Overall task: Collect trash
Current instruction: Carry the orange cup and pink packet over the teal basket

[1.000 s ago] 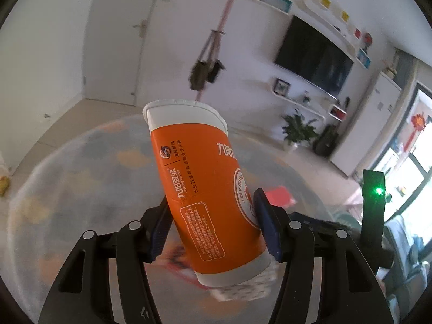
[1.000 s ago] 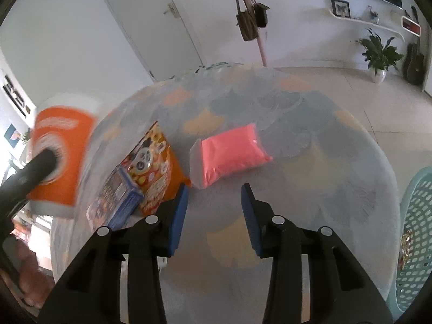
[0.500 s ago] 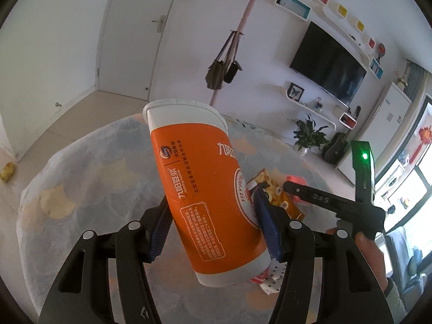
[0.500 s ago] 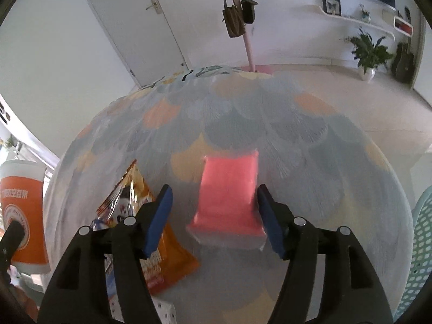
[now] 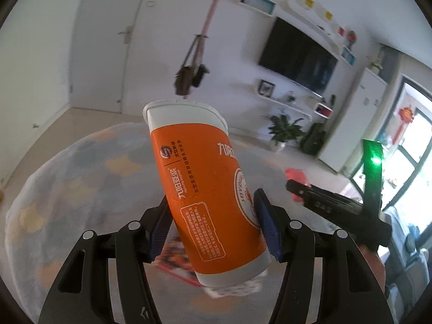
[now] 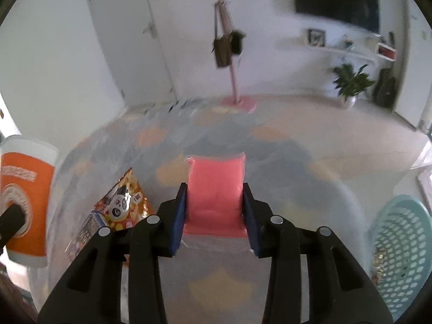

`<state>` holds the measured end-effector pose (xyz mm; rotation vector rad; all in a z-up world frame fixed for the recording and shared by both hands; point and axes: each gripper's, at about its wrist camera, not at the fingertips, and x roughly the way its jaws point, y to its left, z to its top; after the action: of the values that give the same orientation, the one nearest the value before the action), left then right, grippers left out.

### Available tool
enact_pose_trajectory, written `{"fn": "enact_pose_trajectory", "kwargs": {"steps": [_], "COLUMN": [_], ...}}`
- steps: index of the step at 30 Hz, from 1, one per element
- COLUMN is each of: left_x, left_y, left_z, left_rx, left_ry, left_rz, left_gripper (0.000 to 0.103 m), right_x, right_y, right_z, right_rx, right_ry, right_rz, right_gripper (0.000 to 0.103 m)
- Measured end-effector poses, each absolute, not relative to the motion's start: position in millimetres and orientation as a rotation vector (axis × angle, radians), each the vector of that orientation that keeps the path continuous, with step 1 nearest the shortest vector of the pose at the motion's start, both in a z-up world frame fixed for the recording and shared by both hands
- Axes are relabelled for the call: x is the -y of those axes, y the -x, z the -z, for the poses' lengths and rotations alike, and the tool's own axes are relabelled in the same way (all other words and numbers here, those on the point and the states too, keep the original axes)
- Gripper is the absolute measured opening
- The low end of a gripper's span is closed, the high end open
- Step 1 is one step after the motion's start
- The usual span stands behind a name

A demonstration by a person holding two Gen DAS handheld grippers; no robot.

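Note:
My left gripper (image 5: pixel 213 226) is shut on a tall orange and white paper cup (image 5: pixel 205 189), held tilted above the round table; the cup also shows at the left in the right wrist view (image 6: pixel 24 202). My right gripper (image 6: pixel 214 213) is open, with its blue pads on either side of a pink packet (image 6: pixel 216 189) lying on the table; whether the pads touch it I cannot tell. The pink packet shows small in the left wrist view (image 5: pixel 295 175), behind the right gripper's body. An orange snack bag with a panda (image 6: pixel 121 202) lies left of the packet.
The round table has a blue-grey patterned cloth (image 6: pixel 243 140). A teal mesh basket (image 6: pixel 399 248) stands off the table's right edge. A blue-printed packet (image 6: pixel 86 229) lies beside the snack bag. A pink coat stand with bags (image 6: pixel 226 43) and a potted plant (image 6: pixel 351 83) stand beyond.
My right gripper has moved forward so the pink packet now sits between its pads. My left gripper still holds the cup and has swung a little.

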<state>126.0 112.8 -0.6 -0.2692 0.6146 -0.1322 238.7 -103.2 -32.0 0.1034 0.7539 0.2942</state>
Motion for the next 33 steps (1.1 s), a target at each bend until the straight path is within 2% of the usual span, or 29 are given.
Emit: {"fn": "enact_pose_trajectory", "kwargs": {"steps": [7, 19, 28, 33], "left_x": [-49.0, 101.4, 197.4, 216.8], "left_y": [-124.9, -149.8, -180.4, -198.6], "left_z": [-12.9, -16.3, 29.8, 57.3], "left_rx": [-0.591, -0.603, -0.745, -0.815], "left_ry": [0.19, 0.027, -0.029, -0.005], "left_rz": [0.234, 0.476, 0.625, 0.65], "left_gripper": [0.057, 0.057, 0.057, 0.057], "right_x": [205.3, 338.1, 392.0, 410.7], "right_y": [-176.4, -142.2, -138.5, -141.4], "right_z": [6.3, 25.7, 74.2, 89.5], "right_rx": [-0.638, -0.641, -0.747, -0.778], "right_ry": [-0.189, -0.307, -0.411, -0.461], "right_rz": [-0.13, 0.11, 0.178, 0.223], "right_gripper": [0.036, 0.035, 0.036, 0.037]}}
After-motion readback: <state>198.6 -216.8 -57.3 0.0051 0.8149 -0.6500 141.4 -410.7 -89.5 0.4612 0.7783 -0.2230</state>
